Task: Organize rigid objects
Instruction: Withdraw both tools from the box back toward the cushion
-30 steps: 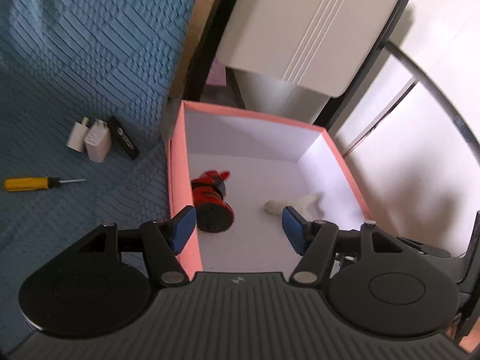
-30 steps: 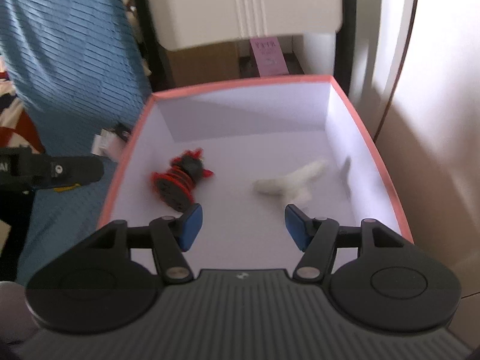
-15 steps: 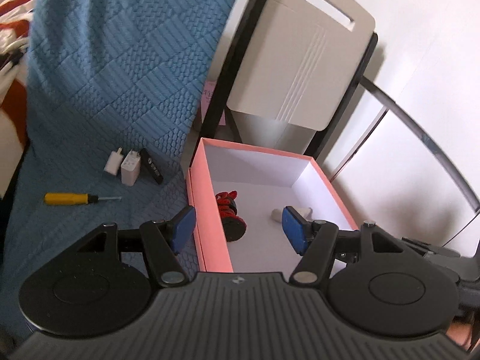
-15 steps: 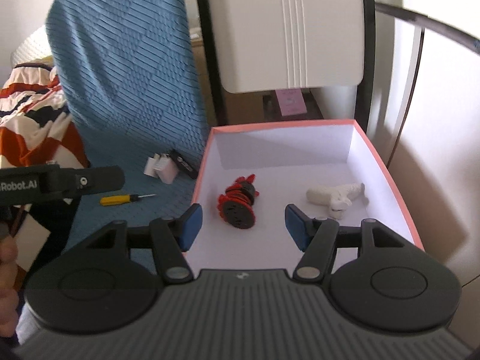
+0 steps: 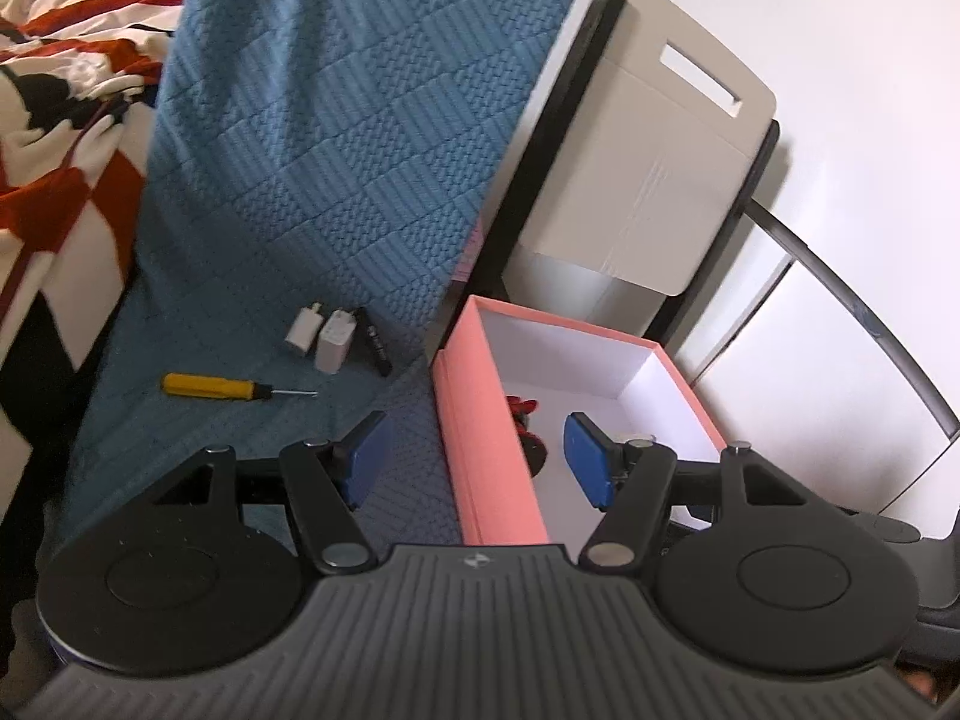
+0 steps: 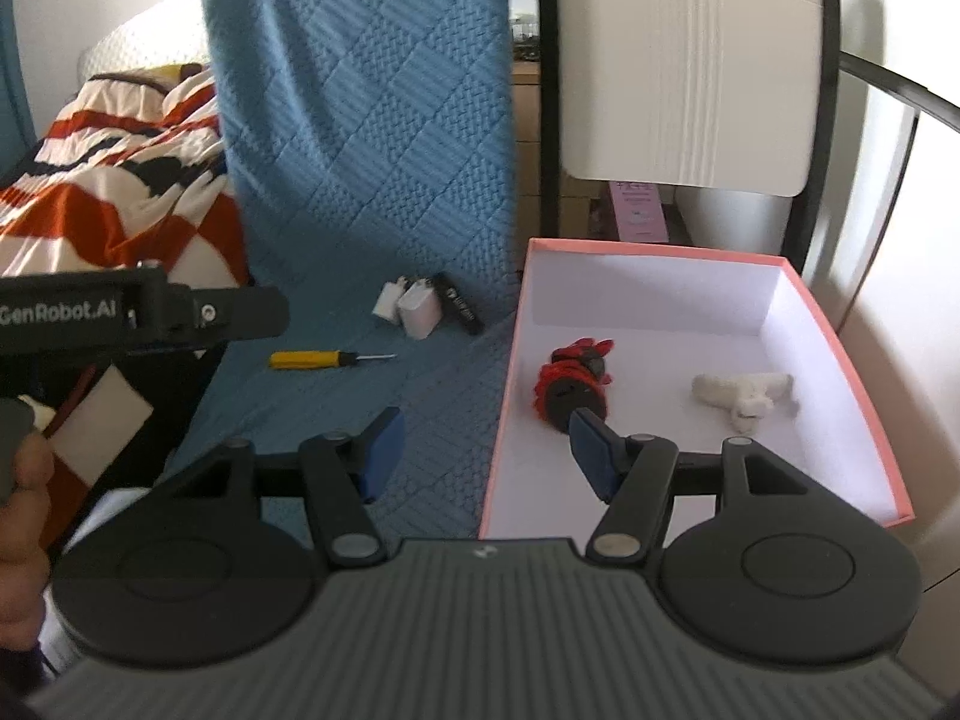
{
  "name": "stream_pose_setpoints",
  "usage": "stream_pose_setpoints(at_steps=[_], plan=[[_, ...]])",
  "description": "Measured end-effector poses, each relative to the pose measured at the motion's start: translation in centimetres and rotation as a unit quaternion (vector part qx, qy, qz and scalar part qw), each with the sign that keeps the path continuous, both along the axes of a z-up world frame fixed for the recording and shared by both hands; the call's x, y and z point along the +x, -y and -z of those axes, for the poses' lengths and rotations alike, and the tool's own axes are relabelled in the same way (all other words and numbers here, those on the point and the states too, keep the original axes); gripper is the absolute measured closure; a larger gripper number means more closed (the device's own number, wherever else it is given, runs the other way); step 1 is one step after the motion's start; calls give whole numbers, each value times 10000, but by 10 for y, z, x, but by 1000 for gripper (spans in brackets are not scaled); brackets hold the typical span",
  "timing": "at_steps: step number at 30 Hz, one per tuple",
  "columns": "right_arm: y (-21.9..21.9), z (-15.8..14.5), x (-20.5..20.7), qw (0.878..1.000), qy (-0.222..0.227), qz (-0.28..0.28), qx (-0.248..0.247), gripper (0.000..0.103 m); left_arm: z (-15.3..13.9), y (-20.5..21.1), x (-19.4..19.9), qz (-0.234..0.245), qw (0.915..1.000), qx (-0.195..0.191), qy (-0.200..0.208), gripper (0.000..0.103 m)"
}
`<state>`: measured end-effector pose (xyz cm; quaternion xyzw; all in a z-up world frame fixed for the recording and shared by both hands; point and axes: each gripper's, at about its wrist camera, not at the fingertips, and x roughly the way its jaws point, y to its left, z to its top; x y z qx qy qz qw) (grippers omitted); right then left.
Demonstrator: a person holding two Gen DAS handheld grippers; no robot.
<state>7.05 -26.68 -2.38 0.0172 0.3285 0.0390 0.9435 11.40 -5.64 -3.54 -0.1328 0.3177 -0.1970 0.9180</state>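
A pink box (image 6: pixel 840 336) with a white inside stands on the right; it also shows in the left wrist view (image 5: pixel 480 450). In it lie a red and black toy (image 6: pixel 570 384) and a white toy (image 6: pixel 741 393). On the blue quilted cover lie a yellow screwdriver (image 6: pixel 318 359), two white chargers (image 6: pixel 411 306) and a black stick (image 6: pixel 459 303); the left wrist view shows the screwdriver (image 5: pixel 222 387) and chargers (image 5: pixel 324 333) too. My left gripper (image 5: pixel 474 462) is open and empty above the box's near left wall. My right gripper (image 6: pixel 480 453) is open and empty, also over that wall.
A white chair back (image 6: pixel 684 66) with a black frame rises behind the box. A striped orange, white and black blanket (image 6: pixel 108 180) lies at the left. The left gripper's body (image 6: pixel 132 312) crosses the right wrist view at the left. A white wall is at the right.
Both grippers have pulled back and up from the box, so more of the cover, screwdriver and chargers shows. Both stayed open and empty.
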Motion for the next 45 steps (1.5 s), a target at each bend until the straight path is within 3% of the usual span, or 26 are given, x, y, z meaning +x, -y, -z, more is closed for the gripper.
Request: stream_pose_setpoints(at_steps=[9, 17, 24, 34, 41, 45], plan=[[-22, 8, -13, 9997, -71, -12, 226, 40, 12, -27, -15, -66, 10000, -22, 14, 34], [-33, 22, -20, 9997, -132, -10, 203, 40, 35, -46, -8, -171, 9994, 312, -37, 34], [-34, 39, -3, 9999, -66, 56, 150, 40, 70, -70, 21, -177, 9996, 231, 58, 34], [-48, 70, 42, 9997, -150, -156, 86, 40, 89, -98, 71, -579, 9964, -350, -520, 34], [-63, 76, 81, 9983, -176, -475, 279, 40, 96, -101, 113, -614, 9959, -21, -661, 34], [-74, 79, 102, 9976, -125, -685, 56, 40, 103, -97, 140, -572, 9950, 157, -799, 34]])
